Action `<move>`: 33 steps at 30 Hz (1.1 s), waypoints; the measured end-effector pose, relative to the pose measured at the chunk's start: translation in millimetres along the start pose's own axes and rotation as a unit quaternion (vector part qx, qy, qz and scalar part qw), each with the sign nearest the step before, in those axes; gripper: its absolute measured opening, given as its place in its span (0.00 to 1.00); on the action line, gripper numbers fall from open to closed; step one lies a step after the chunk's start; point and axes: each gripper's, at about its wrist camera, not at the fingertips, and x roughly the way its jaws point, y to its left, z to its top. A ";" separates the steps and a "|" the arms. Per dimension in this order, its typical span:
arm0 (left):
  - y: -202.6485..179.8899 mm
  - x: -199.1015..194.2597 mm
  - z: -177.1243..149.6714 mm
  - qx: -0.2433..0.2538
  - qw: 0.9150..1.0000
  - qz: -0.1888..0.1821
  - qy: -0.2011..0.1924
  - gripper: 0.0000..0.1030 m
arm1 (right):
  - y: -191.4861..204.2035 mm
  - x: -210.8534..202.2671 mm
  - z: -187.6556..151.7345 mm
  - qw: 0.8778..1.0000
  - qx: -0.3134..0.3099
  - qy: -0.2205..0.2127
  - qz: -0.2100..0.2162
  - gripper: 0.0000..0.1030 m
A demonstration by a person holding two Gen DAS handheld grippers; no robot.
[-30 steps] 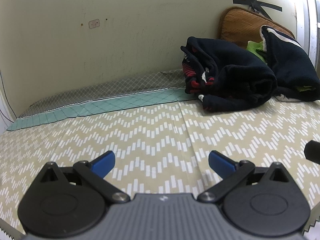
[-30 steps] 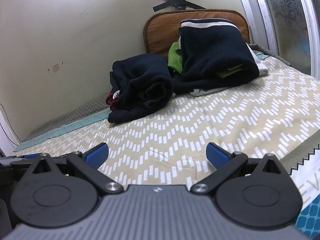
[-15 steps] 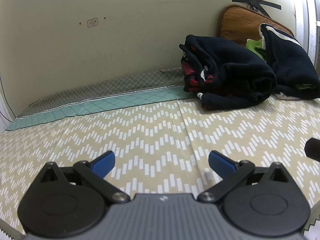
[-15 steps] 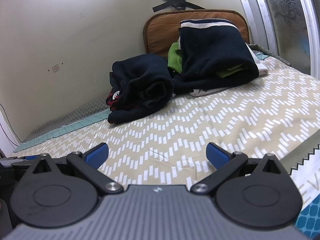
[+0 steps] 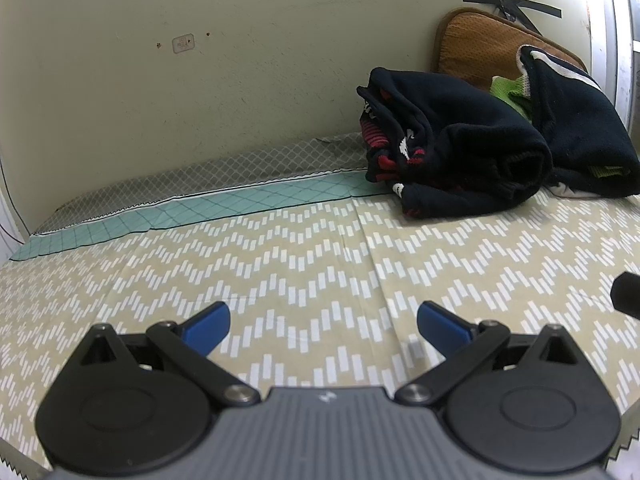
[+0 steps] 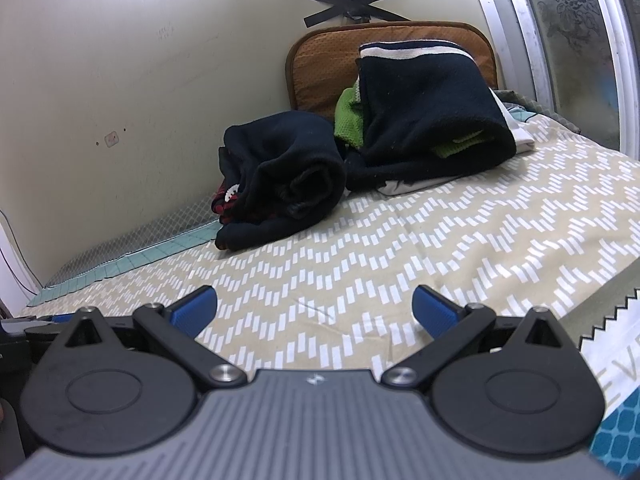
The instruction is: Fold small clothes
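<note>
I've got both grippers low over the sheet (image 5: 304, 248), nothing in either one. Left gripper (image 5: 323, 326) has its jaws wide, blue pads (image 5: 208, 326) well apart, only chevron-print sheet between them. Right gripper (image 6: 314, 312) is the same — jaws wide, pads (image 6: 434, 312) apart, bare sheet under the gap. The clothes are well ahead of both, up by the wall (image 5: 200, 80). Nearest is a dark navy bundle (image 5: 456, 152), crumpled and half rolled, with red and white knit showing at its left end; in the right wrist view the bundle (image 6: 288, 176) sits left of centre, its rolled end facing me. Just behind and to the right, touching it, is a second navy garment (image 6: 428, 108) with a white band along the top edge, draped over something green (image 6: 347, 118) and a bit of white cloth at the bottom — I can't tell how many pieces are in that stack. It leans on a brown cushion (image 6: 320, 60) standing against the wall. A teal strip (image 5: 224, 204) and a grey lattice-print strip (image 5: 200, 172) run along the far edge of the sheet by the wall. Black tape (image 6: 352, 0) crosses on the wall above the cushion. A frosted window (image 6: 572, 40) is at far right. In the left wrist view a dark bit of the right gripper shows at the right edge.
</note>
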 end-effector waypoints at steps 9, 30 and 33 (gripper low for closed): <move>0.3 0.6 0.3 -0.001 1.000 -0.001 0.003 1.00 | -0.8 0.3 0.3 1.000 0.000 0.000 0.001 1.00; 1.8 2.3 0.0 -0.001 1.000 -0.003 0.005 1.00 | -1.7 0.7 0.5 1.000 -0.001 0.001 0.002 1.00; 1.9 2.3 -0.1 0.000 1.000 -0.003 0.005 1.00 | -1.8 0.7 0.5 1.000 -0.001 0.001 0.002 1.00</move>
